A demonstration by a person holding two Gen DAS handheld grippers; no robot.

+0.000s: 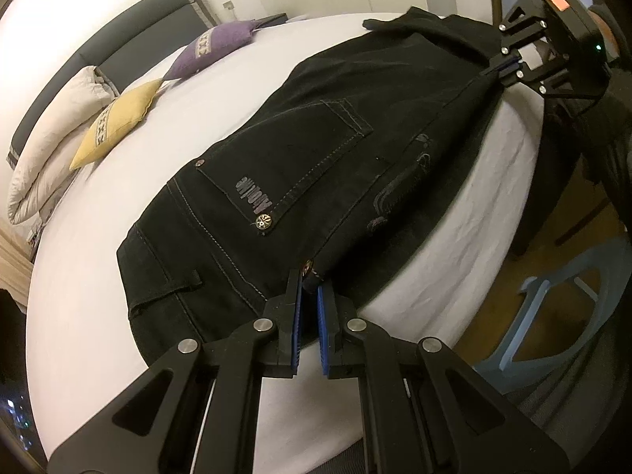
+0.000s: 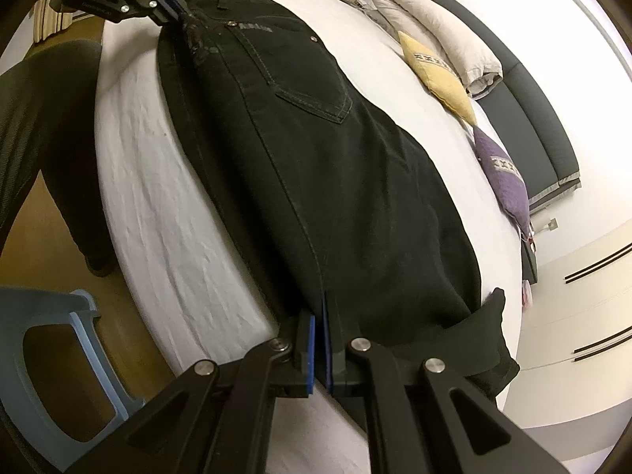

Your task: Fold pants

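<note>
On the white bed, both claws pinch the black jeans: left claw at six o'clock clamps the waistband, right claw the legs' edge; keep the edge taut and lower evenly.

The left wrist camera sits close behind the left tongs, at 6 o'clock in its frame, looking steeply down along the pants toward the right tongs at 1 o'clock. The right wrist camera looks the opposite way from behind the right tongs, with the left tongs at 11 o'clock. Both views share the pants, bed, and pillows.
</note>
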